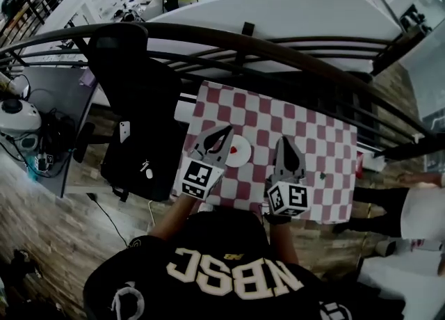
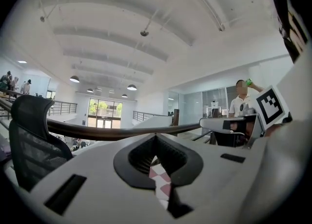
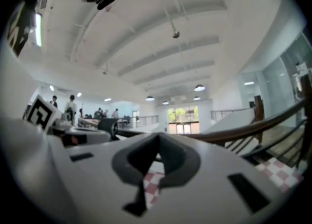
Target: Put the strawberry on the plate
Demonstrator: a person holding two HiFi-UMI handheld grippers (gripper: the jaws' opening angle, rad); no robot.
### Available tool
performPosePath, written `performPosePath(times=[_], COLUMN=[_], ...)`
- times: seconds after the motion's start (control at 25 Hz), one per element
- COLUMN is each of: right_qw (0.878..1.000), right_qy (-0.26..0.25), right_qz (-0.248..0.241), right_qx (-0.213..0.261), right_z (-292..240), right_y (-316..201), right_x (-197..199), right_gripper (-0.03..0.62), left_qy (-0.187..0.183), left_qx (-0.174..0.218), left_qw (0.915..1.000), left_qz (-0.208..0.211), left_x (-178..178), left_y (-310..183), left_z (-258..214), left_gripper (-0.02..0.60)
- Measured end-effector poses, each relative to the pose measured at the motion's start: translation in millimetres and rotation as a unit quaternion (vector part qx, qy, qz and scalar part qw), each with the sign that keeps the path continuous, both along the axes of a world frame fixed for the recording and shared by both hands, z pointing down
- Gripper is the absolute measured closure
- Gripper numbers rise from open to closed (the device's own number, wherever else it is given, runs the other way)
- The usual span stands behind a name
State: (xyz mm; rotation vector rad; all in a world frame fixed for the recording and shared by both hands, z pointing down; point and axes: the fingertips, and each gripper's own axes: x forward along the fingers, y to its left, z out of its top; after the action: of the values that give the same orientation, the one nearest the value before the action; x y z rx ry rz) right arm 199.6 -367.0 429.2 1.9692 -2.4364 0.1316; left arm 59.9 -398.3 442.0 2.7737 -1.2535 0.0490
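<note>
A small red strawberry [image 1: 235, 149] lies on a white plate [image 1: 240, 159] on the red-and-white checked tablecloth [image 1: 306, 138]. My left gripper [image 1: 225, 131] points at the plate's left rim, its jaws together with nothing between them. My right gripper [image 1: 284, 142] hovers over the cloth to the right of the plate, also shut and empty. In the left gripper view the left gripper [image 2: 156, 137] has its tips meeting, with only a strip of checked cloth [image 2: 160, 180] showing below. The right gripper view shows the right gripper [image 3: 158, 136] the same way, over checked cloth [image 3: 153, 182].
A black office chair [image 1: 135, 103] with a phone [image 1: 124, 131] on it stands left of the table. A dark curved railing [image 1: 278, 51] runs behind the table. A person [image 1: 417, 207] stands at the right edge. A small dark speck [image 1: 322, 175] lies on the cloth.
</note>
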Motion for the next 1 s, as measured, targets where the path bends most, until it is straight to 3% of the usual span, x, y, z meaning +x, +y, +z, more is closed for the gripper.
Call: performPosePath(times=[0.12,0.4,1.0], right_qw=[1.0,1.0,0.999], right_qy=[0.007,0.021,-0.026], right_qz=[0.02,-0.013,-0.019], right_qx=[0.006,0.003,-0.025], right_z=[-8,-6,8], right_y=[9,7,17], right_x=[-7,-43,-61], right_gripper=[0.576,0.576,0.576], left_qy=[0.007,0.009,0.001], left_qx=[0.007,0.023,0.011], left_qw=[1.0,0.9996,0.9998], left_qz=[-0.002,-0.01,-0.016], left_x=[1,-1,-13], left_y=[9,18,26], left_z=[-7,-16,-13], left_gripper=[0.575,0.575,0.575])
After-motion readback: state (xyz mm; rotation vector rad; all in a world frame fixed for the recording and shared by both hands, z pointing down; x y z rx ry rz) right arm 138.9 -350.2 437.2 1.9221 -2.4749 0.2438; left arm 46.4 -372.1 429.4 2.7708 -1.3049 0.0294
